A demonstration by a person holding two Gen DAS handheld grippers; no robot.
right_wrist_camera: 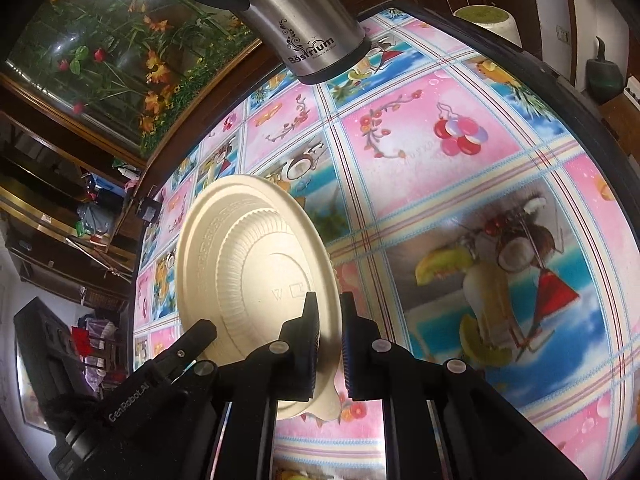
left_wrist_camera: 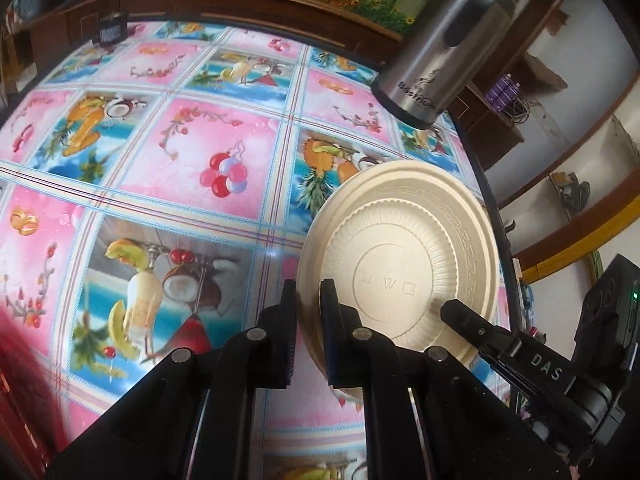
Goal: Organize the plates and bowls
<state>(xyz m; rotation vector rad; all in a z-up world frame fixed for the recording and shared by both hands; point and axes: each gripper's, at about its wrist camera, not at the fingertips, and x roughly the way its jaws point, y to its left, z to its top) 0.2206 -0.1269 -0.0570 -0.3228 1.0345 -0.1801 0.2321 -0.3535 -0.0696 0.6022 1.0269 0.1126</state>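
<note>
A cream disposable plate [left_wrist_camera: 404, 256] is held bottom side toward both cameras, tilted up above the table. My left gripper [left_wrist_camera: 310, 300] is shut on the plate's left rim. My right gripper [right_wrist_camera: 328, 316] is shut on the opposite rim of the same plate [right_wrist_camera: 248, 264]. The right gripper's finger [left_wrist_camera: 464, 316] shows at the plate's lower right in the left wrist view, and the left gripper's finger [right_wrist_camera: 196, 336] shows at its lower left in the right wrist view. No bowls are in view.
The table wears a pink and blue fruit-print cloth [left_wrist_camera: 180, 160]. A steel thermos jug [left_wrist_camera: 440, 52] stands near the table's far edge, also in the right wrist view [right_wrist_camera: 296, 20]. A small dark box [left_wrist_camera: 110, 32] sits at the far corner. Shelves and a stool surround the table.
</note>
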